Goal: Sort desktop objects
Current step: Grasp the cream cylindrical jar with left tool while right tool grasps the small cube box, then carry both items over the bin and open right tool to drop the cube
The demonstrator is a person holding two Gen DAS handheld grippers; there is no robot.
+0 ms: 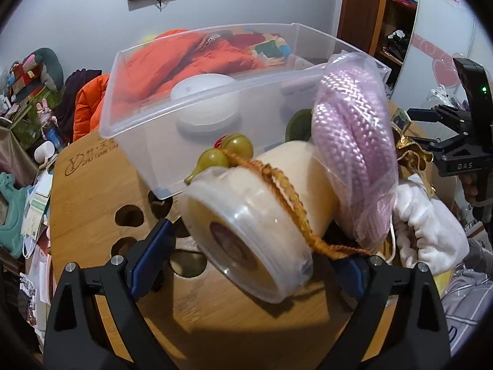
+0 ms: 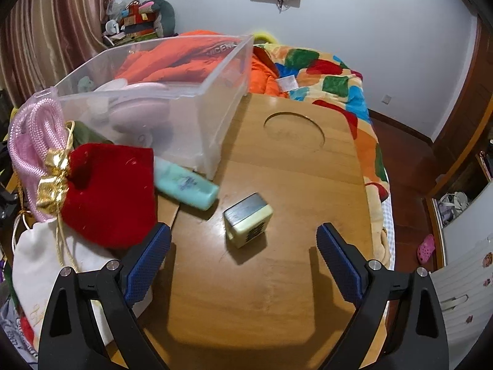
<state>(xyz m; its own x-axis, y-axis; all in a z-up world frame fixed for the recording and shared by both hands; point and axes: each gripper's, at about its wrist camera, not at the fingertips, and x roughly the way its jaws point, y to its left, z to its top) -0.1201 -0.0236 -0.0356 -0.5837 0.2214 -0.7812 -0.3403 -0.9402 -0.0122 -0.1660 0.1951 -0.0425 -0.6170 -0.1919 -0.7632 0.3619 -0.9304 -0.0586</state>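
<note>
The clear plastic bin (image 2: 172,98) is taken as the landmark; it stands on the wooden tabletop (image 2: 277,277), and round pale objects are seen through its walls.

In the left wrist view, the left gripper (image 1: 246,265) is seen with its blue pads on either side of a round, cream-coloured spool in a clear case (image 1: 249,234), which lies just in front of the bin's near corner. Whether the pads press on the spool cannot be told, as the right pad is partly hidden behind it. An orange braided cord (image 1: 277,185) with yellow-green beads (image 1: 225,154) is draped over the spool, against the bin wall. A bagged coil of pink rope (image 1: 354,160) stands to the right of the spool, beside the bin, and a white cloth pouch (image 1: 431,231) lies to the right of that.

In the right wrist view, the right gripper (image 2: 243,249) is held wide open above the tabletop, with nothing gripped. A small block with a dark top and cream sides (image 2: 248,219) lies between and just beyond the fingertips, apart from both pads and well in front of the bin. A teal tube (image 2: 185,189) lies just before the bin's near corner, touching or nearly touching its wall. A red velvet pouch with a gold bow (image 2: 111,194) lies left of the tube, close beside the left finger.

Bare tabletop is left to the right of the bin, as far as the table's right edge, with a round recess (image 2: 294,131) set into it.
</note>
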